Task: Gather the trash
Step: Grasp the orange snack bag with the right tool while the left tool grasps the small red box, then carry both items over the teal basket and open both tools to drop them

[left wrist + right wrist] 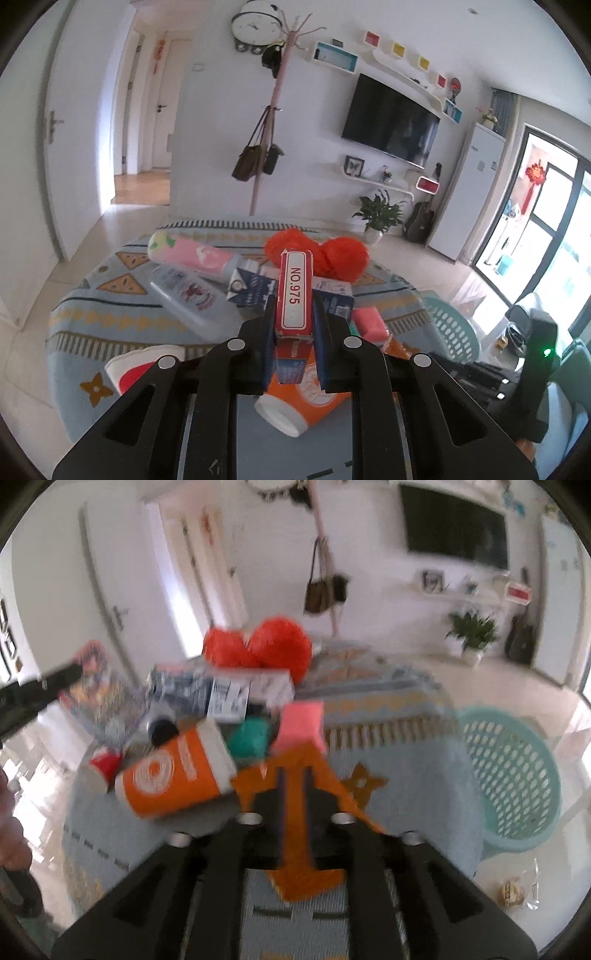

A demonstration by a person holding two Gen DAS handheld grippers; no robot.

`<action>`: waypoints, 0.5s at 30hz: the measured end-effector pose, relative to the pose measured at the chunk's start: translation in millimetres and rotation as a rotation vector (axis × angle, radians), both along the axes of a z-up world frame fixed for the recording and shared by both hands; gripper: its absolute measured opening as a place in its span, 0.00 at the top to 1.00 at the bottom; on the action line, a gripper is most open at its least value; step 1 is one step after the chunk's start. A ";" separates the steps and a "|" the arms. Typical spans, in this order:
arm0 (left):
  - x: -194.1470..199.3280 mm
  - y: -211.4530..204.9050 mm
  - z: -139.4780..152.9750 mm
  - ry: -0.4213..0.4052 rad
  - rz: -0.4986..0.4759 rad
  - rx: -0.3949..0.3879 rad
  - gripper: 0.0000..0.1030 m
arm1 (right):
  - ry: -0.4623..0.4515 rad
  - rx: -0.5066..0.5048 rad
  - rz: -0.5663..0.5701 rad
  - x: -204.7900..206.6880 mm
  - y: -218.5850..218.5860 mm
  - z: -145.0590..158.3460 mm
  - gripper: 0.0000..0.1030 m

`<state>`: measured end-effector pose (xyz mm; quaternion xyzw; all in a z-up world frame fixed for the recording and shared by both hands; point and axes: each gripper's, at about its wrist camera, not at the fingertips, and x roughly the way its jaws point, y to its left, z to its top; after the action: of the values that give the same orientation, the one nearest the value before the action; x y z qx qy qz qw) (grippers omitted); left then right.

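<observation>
Clamped between the left gripper's [294,325] pads, a red-and-white box marked NO.975 [294,295] stands lifted above the trash heap on the patterned rug [110,317]: an orange paper cup [295,402], a pink bottle [188,254], red mesh [321,254]. From the right wrist, blurred, the right gripper [294,786] points at an orange sheet [295,775] showing between its part-open jaws; whether they pinch it I cannot tell. A teal basket [517,771] sits to the right.

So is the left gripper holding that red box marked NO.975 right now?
Yes, the left gripper has its pads pressed on both sides of the red box.
</observation>
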<state>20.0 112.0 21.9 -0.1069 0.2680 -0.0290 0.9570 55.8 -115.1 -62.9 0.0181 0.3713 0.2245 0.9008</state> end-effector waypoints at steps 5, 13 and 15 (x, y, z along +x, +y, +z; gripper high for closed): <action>3.9 -5.0 -8.3 0.023 -0.016 0.005 0.84 | 0.016 -0.040 -0.002 -7.4 14.9 -12.2 0.25; 2.4 -1.8 -8.4 0.023 -0.020 -0.001 0.84 | 0.043 -0.234 -0.062 8.1 28.7 -37.6 0.43; 4.0 -4.1 -8.6 0.026 -0.024 0.001 0.84 | 0.054 -0.193 -0.057 11.2 20.5 -34.1 0.58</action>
<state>24.0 107.9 13.3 -0.1038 0.2816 -0.0390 0.9531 66.9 -94.6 -97.0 -0.0524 0.4149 0.1615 0.8939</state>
